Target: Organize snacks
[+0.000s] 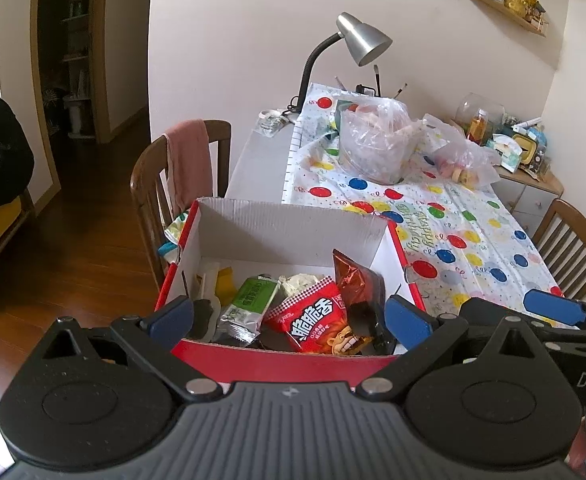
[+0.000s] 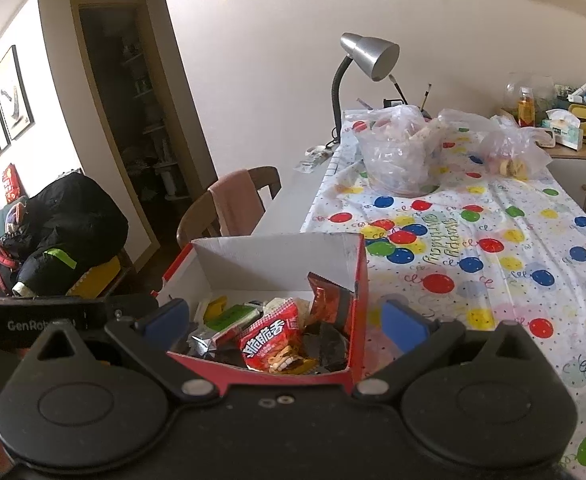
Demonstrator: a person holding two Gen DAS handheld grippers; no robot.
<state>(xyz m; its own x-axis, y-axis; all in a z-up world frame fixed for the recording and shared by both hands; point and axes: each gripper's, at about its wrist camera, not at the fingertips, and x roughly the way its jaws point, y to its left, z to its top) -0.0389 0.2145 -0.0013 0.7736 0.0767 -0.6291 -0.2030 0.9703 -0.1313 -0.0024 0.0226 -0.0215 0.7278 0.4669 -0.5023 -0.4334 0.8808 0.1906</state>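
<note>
A red cardboard box point(image 1: 293, 220) with a white inside stands at the near end of the table. It holds several snack packets: a red noodle-snack packet point(image 1: 313, 316), a green one point(image 1: 253, 296) and a brown foil one point(image 1: 353, 276). My left gripper point(image 1: 289, 318) hovers open at the box's near wall, nothing between its blue pads. One blue finger point(image 1: 553, 306) of the right gripper shows at the right. In the right wrist view my right gripper point(image 2: 285, 320) is open too, above the near edge of the box point(image 2: 277, 256); the red packet point(image 2: 271, 340) lies just beyond it.
A balloon-print tablecloth point(image 1: 473, 232) covers the table. Two clear plastic bags point(image 1: 373, 140) point(image 1: 465, 156) with food sit at its far end beside a silver desk lamp point(image 1: 363, 38). A chair with a pink towel point(image 1: 185, 160) stands left, another chair point(image 1: 569, 248) right.
</note>
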